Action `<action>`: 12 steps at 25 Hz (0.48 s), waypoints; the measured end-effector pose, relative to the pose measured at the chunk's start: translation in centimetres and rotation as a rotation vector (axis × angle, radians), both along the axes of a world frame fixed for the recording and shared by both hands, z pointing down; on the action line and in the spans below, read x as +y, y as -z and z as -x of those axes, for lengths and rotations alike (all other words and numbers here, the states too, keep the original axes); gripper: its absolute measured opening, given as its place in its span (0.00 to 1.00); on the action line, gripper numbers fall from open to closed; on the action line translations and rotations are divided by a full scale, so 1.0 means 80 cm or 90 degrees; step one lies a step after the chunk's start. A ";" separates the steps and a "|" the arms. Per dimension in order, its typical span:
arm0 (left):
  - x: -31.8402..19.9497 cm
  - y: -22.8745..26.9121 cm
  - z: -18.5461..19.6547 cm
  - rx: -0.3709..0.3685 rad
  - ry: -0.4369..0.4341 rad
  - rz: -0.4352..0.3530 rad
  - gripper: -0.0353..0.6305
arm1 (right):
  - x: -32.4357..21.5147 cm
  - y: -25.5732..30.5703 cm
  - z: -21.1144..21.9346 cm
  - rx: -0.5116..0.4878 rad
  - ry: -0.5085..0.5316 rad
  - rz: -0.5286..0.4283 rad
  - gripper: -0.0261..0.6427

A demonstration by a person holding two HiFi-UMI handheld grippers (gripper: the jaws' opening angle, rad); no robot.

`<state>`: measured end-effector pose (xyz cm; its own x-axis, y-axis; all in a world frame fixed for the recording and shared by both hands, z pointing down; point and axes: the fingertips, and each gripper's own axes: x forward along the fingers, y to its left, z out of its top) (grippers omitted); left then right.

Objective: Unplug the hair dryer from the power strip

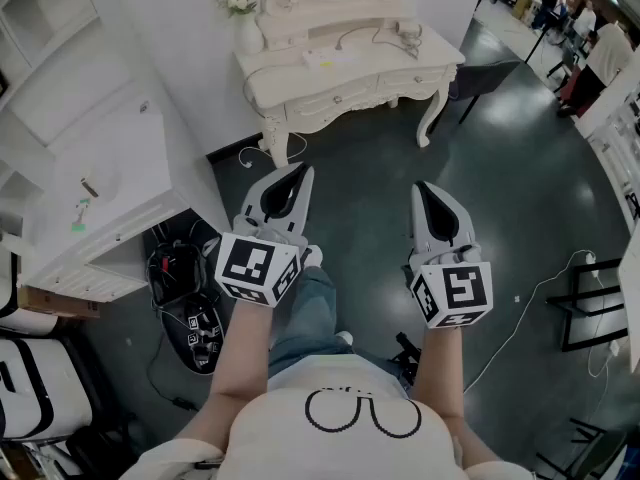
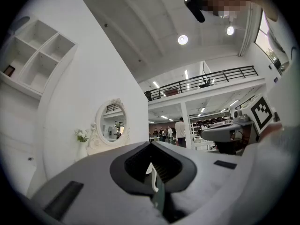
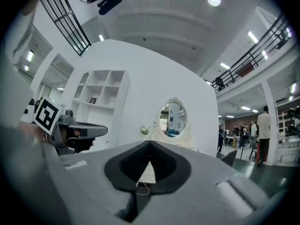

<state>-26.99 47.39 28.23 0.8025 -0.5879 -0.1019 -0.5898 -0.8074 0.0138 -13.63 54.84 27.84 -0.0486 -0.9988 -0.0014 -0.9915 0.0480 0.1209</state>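
Two closed, empty tongs: our left tongs [image 1: 298,176] and right tongs [image 1: 428,193]. We hold them side by side, pointing toward twelve o'clock at the white surface [image 1: 292,80].

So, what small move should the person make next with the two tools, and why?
Probably step toward the white carved dressing table. The left tool and right tool are both shut and empty, held level over the dark floor, well short of the table. A thin cord lies on its top; what it runs to cannot be told from here.
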 end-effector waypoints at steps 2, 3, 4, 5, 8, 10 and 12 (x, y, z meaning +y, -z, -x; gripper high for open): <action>-0.017 -0.002 -0.012 0.002 -0.004 0.001 0.05 | -0.018 -0.001 -0.011 -0.002 -0.002 -0.002 0.04; -0.027 -0.003 -0.017 0.002 -0.005 0.001 0.05 | -0.027 -0.001 -0.016 -0.002 -0.003 -0.002 0.04; -0.038 -0.004 -0.023 0.002 -0.006 0.001 0.05 | -0.036 -0.002 -0.021 -0.002 -0.005 -0.004 0.04; -0.049 -0.006 -0.028 0.003 -0.007 0.002 0.05 | -0.046 -0.003 -0.026 -0.004 -0.007 -0.006 0.04; -0.088 -0.007 -0.048 0.009 -0.007 0.004 0.05 | -0.080 -0.005 -0.047 -0.015 -0.010 -0.009 0.04; -0.119 -0.009 -0.062 0.010 -0.006 0.005 0.05 | -0.111 -0.007 -0.062 -0.015 -0.008 -0.009 0.04; -0.157 -0.012 -0.075 0.010 -0.001 0.008 0.05 | -0.145 -0.003 -0.075 -0.023 0.001 -0.022 0.04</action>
<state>-21.00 34.81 29.15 0.8018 -0.5879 -0.1074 -0.5881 -0.8081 0.0331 -7.65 43.25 28.11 -0.0491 -0.9981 -0.0371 -0.9952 0.0457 0.0868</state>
